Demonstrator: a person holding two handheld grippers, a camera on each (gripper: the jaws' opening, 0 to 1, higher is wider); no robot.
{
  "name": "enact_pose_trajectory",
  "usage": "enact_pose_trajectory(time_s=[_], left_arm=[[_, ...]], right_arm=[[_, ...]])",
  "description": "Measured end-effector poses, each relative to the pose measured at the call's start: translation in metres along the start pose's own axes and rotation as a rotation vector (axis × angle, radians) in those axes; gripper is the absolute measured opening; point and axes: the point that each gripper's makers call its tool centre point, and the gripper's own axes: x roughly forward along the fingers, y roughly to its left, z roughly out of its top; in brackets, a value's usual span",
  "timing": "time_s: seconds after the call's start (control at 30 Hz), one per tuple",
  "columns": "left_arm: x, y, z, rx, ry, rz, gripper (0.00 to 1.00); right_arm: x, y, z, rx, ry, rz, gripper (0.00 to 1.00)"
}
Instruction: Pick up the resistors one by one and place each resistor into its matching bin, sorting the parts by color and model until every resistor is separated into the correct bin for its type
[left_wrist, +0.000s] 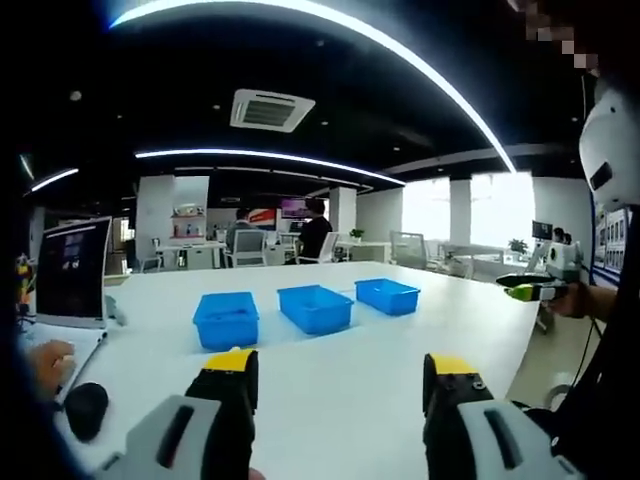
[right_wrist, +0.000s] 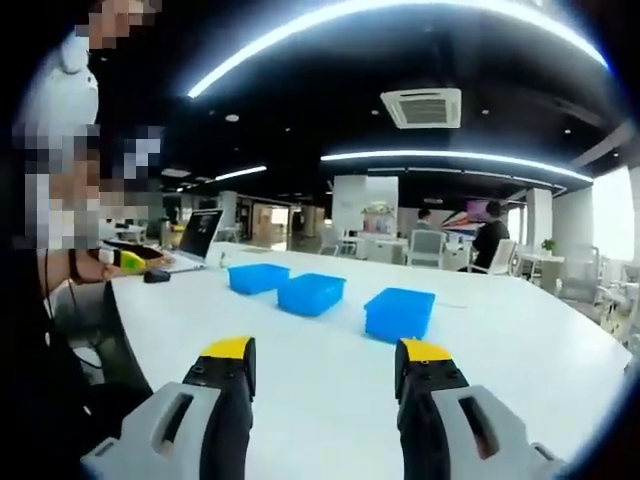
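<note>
Both the left tool (left_wrist: 340, 372) and the right tool (right_wrist: 325, 358) stand wide open, holding nothing, above the white counter (left_wrist: 340, 400). Three blue bins (left_wrist: 314, 307) sit in a row ahead; no resistors can be made out.

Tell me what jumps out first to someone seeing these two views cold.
Three bright blue bins in a row on the white table grab the eye, all apart from each other. In front, each view has its own tool's yellow-tipped jaws standing open and holding nothing: left tool, right tool. An open laptop sits at the table's edge in the left gripper view.
</note>
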Motion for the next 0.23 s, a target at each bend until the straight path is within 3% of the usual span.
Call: enact_pose_trajectory(time_s=[0.23], left_arm=[[-0.0020,0.0020,0.0030,0.003,-0.003,0.008,0.68]], right_arm=[[0.0068,0.0081,0.0001,-0.011,0.004,0.030,0.58]])
